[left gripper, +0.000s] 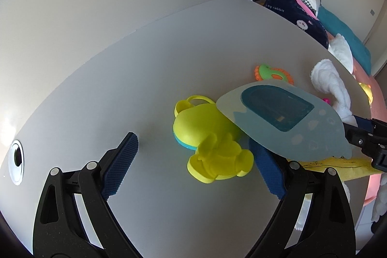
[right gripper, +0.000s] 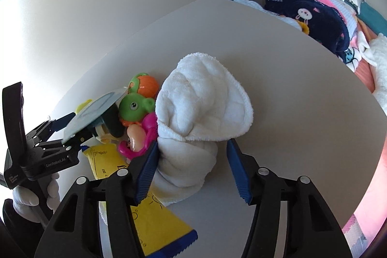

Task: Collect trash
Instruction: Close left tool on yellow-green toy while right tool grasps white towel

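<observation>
Your right gripper (right gripper: 191,168) has its jaws part-open around the white cloth (right gripper: 203,103); one pad touches, the other stands clear, no grip yet. Looks like the pick-up step: next you'd close and lift. Your left gripper (left gripper: 196,158) has wide jaws, nothing clamped; yellow toy (left gripper: 210,139) lies between them, grey-blue flat packet (left gripper: 283,120) over the far jaw. Table (left gripper: 121,69) beyond.
</observation>
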Demonstrator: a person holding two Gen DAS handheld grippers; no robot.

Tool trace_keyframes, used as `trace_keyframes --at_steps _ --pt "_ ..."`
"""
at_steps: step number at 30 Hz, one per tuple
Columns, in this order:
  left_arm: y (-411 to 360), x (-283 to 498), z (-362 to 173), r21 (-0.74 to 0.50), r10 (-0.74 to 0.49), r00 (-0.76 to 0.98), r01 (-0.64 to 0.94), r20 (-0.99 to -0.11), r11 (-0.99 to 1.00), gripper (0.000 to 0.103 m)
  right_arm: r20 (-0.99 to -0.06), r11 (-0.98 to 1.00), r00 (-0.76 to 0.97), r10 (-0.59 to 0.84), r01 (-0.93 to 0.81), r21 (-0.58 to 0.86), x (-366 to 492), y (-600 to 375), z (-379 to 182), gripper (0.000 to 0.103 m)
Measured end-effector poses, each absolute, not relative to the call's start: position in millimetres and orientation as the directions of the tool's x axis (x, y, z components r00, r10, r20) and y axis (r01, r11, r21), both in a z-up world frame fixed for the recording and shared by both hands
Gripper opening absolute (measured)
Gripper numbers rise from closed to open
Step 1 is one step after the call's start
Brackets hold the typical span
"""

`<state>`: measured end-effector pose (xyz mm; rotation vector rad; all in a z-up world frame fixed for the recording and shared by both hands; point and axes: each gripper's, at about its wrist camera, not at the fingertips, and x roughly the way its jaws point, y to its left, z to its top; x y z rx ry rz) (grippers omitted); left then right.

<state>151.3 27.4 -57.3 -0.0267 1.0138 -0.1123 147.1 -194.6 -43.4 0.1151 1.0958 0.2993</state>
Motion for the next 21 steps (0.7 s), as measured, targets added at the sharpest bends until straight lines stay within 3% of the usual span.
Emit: trace_keyframes --at_steps 7,11,21 --pt "29.2 159.2 -59.2 -0.061 -0.098 0.545 0.086 -0.832 0.994 0.088 -0.851 0.948 0.424 0.310 -0.209 0.241 145.2 -191.3 -45.0 0.047" --pt "27.7 158.8 -57.3 -0.030 -0.081 0.562 0.099 -0.823 0.995 0.068 -0.848 0.945 0.422 0.321 -0.197 0.260 145.4 -196.1 -43.8 0.046" --pt "34.4 143.3 -47.4 -0.043 -0.076 0.582 0.071 -0.810 0.997 0.067 -0.844 0.951 0.439 0.309 -0.161 0.265 137.3 -208.8 -37.1 0.045"
